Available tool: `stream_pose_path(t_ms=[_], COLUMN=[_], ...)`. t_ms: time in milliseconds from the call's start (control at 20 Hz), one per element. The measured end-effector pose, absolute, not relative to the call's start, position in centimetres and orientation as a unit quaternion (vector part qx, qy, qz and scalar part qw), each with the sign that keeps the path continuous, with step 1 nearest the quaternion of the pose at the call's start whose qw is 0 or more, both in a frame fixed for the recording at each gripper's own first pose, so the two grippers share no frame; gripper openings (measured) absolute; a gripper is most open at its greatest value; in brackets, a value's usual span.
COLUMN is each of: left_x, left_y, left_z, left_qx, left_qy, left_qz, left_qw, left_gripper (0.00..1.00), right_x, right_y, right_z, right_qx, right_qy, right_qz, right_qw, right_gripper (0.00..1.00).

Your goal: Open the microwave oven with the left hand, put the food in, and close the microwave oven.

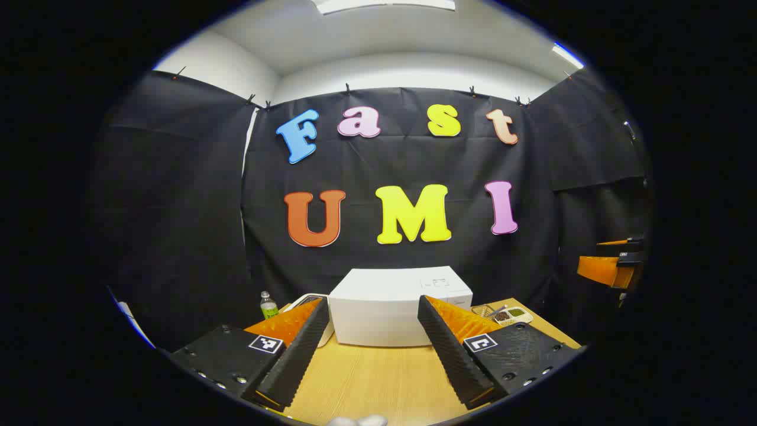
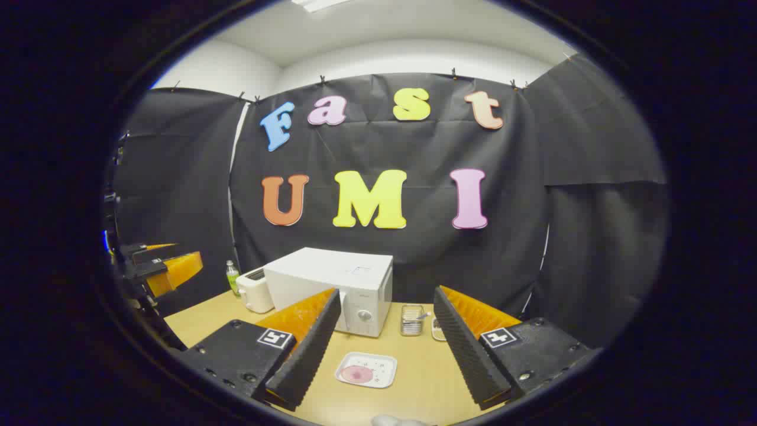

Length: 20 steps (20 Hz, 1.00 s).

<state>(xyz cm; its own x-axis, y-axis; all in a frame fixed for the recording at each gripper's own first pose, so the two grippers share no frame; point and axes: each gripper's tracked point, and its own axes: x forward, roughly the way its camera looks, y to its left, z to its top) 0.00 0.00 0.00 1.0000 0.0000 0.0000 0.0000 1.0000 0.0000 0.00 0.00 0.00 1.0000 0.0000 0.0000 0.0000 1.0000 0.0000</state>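
Both grippers hang above the near edge of a light wooden table [image 2: 414, 378], fingers spread wide with nothing between them. From the right gripper [image 2: 381, 349] view, a small white tray [image 2: 366, 370] sits on the table just past the fingertips, holding a round pinkish bit of food [image 2: 356, 374]. Farther back there's the white microwave oven [image 2: 331, 284], door shut, with a white toaster [image 2: 255, 290] touching its left side and a green bottle [image 2: 232, 277] behind that. A clear utensil holder [image 2: 412, 320] stands just right of the microwave. In the left gripper [image 1: 374, 340] view, the microwave sits dead ahead, with a divided dish of seeds or spices [image 1: 508, 315] off to its right.
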Motion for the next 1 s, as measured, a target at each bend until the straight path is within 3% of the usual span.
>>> stream_pose_path(t_ms=[50,100,1000], left_x=[0.1,0.3,6.4], left_y=[-0.1,-0.1,-2.8], left_z=[-0.2,-0.2,-4.6], left_qx=[0.001,0.001,0.022], left_qy=[0.004,0.004,0.01], left_qz=[-0.005,-0.009,-0.038], left_qw=[1.0,1.0,0.999], left_gripper=[0.95,0.95,0.95], right_x=[-0.2,-0.2,0.7], right_y=[-0.3,-0.4,-1.3], right_z=[-0.2,-0.2,0.4], right_qx=[-0.004,-0.005,0.002], right_qy=[0.0,-0.001,0.006], right_qz=[-0.007,-0.011,-0.028], right_qw=[1.0,1.0,1.0], right_gripper=[0.92,1.0,1.0])
